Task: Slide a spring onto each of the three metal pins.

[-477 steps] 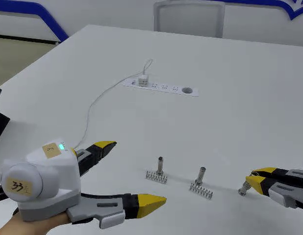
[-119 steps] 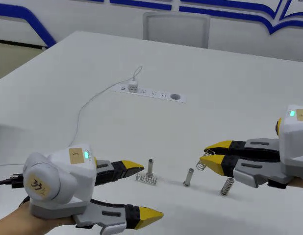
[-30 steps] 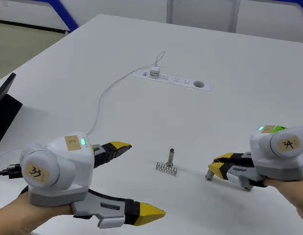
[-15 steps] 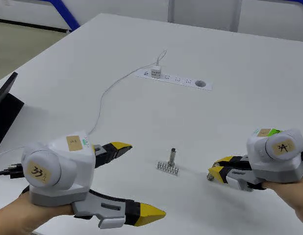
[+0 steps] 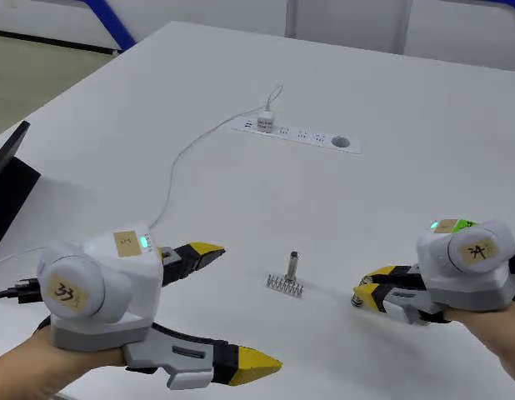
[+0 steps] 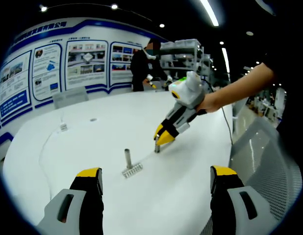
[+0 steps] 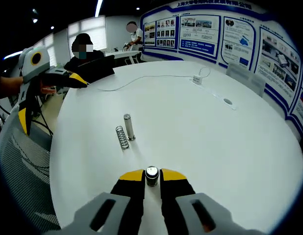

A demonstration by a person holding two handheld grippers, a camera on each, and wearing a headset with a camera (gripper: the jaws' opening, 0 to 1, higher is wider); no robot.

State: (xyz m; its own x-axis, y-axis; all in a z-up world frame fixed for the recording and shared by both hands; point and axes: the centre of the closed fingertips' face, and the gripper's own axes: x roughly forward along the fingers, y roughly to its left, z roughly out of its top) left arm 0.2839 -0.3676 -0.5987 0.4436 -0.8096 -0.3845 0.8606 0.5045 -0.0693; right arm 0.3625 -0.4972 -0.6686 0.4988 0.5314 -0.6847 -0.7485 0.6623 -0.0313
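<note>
A bare metal pin [image 5: 292, 265] stands upright at the table's middle, and a loose spring [image 5: 284, 286] lies flat against its foot; both also appear as pin [image 7: 127, 126] and spring [image 7: 121, 137]. My right gripper [image 5: 364, 292] rests low on the table, shut on a second metal pin [image 7: 151, 172] whose round top sits between the yellow tips. Whether that pin carries a spring I cannot tell. My left gripper [image 5: 232, 308] hovers wide open, left of the standing pin [image 6: 128, 158], with nothing between its fingers. The right gripper [image 6: 166, 134] shows beyond it.
A white power strip [image 5: 297, 134] with a plug [image 5: 266, 125] and a long cable [image 5: 178, 162] lies farther back. A dark screen edge [image 5: 7, 179] stands at the left. The white table [image 5: 424, 167] stretches wide around. People stand in the room behind.
Four seconds ago the right gripper held a spring above the table; now it sits low, shut on a pin. Over the last second it only rolled slightly; the left gripper stayed put.
</note>
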